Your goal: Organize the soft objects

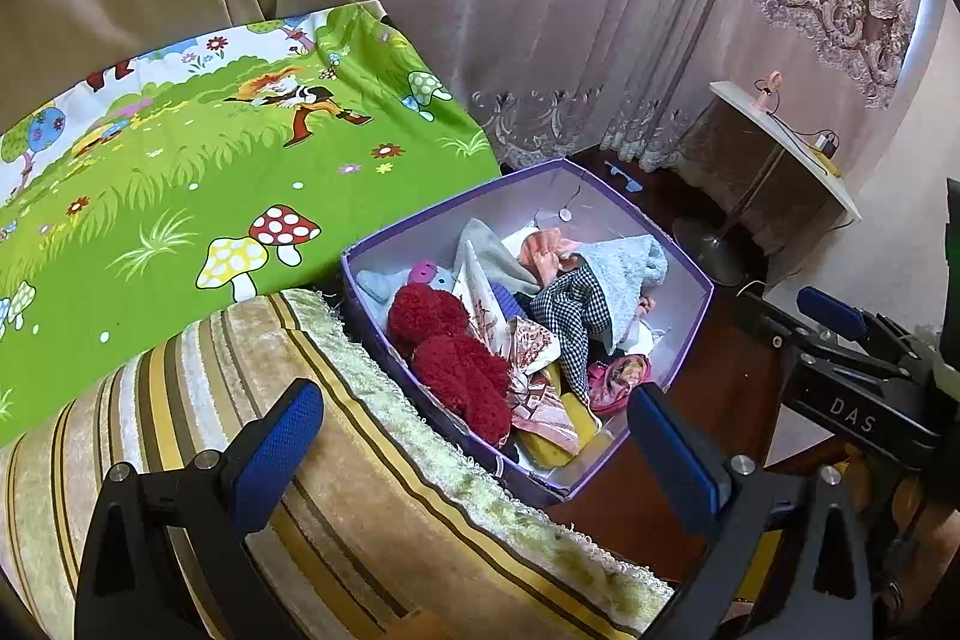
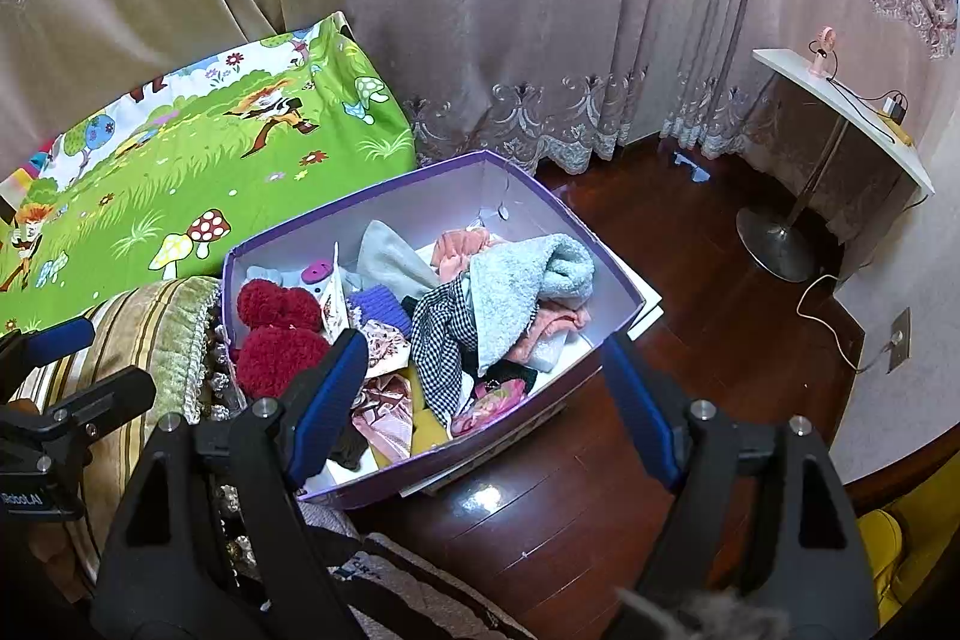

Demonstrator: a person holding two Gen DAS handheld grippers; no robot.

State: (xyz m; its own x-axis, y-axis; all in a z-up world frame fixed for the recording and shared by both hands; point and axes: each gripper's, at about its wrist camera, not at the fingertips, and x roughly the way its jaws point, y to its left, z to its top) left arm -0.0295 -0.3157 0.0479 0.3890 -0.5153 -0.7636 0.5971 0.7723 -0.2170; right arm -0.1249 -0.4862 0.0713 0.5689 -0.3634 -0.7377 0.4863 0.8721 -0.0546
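Observation:
A purple box (image 1: 690,334) (image 2: 624,316) stands on the dark wooden floor, full of soft things: red fluffy pom-poms (image 1: 456,346) (image 2: 276,334), a light blue towel (image 1: 624,268) (image 2: 528,280), a black-and-white checked cloth (image 1: 570,322) (image 2: 444,334), pink and patterned cloths. My left gripper (image 1: 477,445) is open and empty, above the striped cushion (image 1: 336,460) and the box's near corner. My right gripper (image 2: 483,400) is open and empty, just over the box's near edge.
A green cartoon-print sheet (image 1: 180,172) (image 2: 180,160) covers a surface left of the box. Curtains (image 2: 480,10) hang behind. A white side table (image 2: 852,112) on a metal stand with a small fan and cables stands at the right. A yellow seat (image 2: 900,538) is at bottom right.

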